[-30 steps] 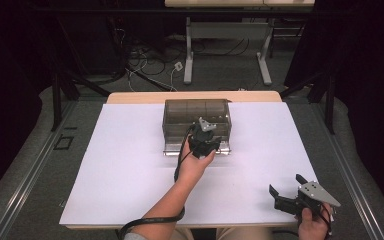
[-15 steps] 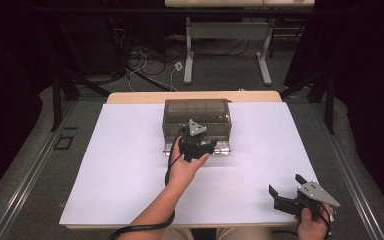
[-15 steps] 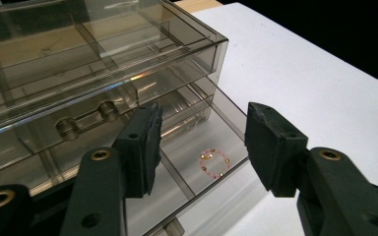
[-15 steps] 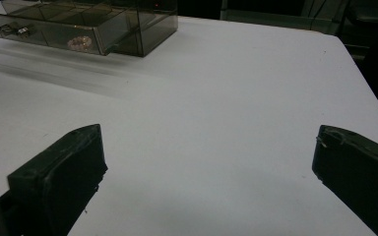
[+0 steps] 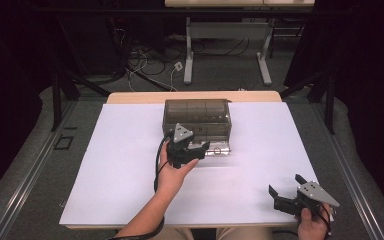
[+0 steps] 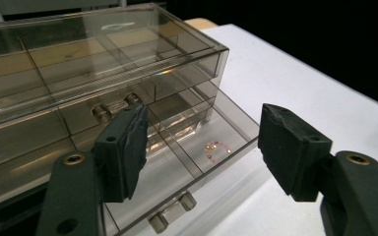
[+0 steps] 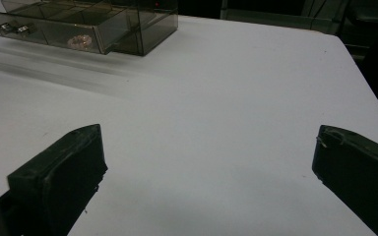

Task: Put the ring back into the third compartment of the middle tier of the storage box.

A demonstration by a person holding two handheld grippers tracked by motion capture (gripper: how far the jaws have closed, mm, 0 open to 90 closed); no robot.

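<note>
The left gripper [image 5: 192, 150], its jaws just having been opening with nothing between them, is hovering at the pulled-out lower drawer [image 6: 197, 162] of the smoky plastic drawer box [image 5: 197, 117] mid-table, while the right gripper [image 5: 286, 191] is resting wide apart near the table's front edge.

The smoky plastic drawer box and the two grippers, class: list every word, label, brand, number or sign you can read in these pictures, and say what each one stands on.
None: no readable text anywhere.
Drawer box: plain smoky plastic, no label or brand.
Pulled-out drawer: holds a small gold and pink item, no lettering on it.
Left gripper and right gripper: black fingers and a plain grey plate, no markings.
White table cover: blank.
</note>
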